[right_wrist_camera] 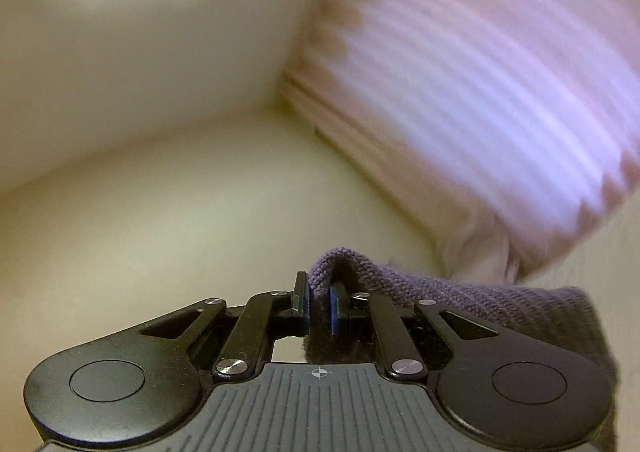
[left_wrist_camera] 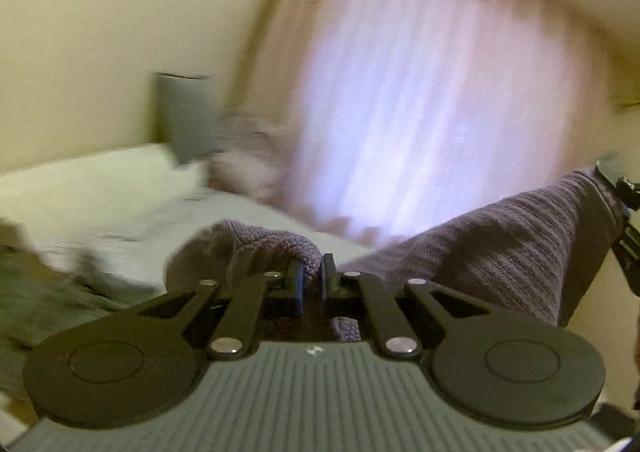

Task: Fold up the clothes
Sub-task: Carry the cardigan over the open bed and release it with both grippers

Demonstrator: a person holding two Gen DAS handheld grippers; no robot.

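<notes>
A: Gripping the purple ribbed knit garment (left_wrist_camera: 500,236) with both tools, the person holds it up in the air. In the left wrist view the left gripper (left_wrist_camera: 313,276) has its jaws pressed together on a bunched edge of the knit. In the right wrist view the right gripper (right_wrist_camera: 319,306) pinches another edge in the same way.

B: So where is the garment exactly?

A: It hangs between the two grippers, raised above the white bed (left_wrist_camera: 120,195), not lying on it. The cloth runs from the left jaws toward the right tool, which shows at the edge of the left view.

B: And how far is the folding?

A: The pictures do not settle this. No finished fold is visible, and the lower part of the garment is hidden. It could be lifted to spread it out, or lifted to bring one half over the other.

B: What is behind?

A: A greenish cloth (left_wrist_camera: 36,292) lies on the bed at the left, too blurred to name. Farther away is a grey box (left_wrist_camera: 184,115) near the cream wall (left_wrist_camera: 100,31). Behind all, a pale pink curtain (left_wrist_camera: 420,91) glows with daylight.
</notes>
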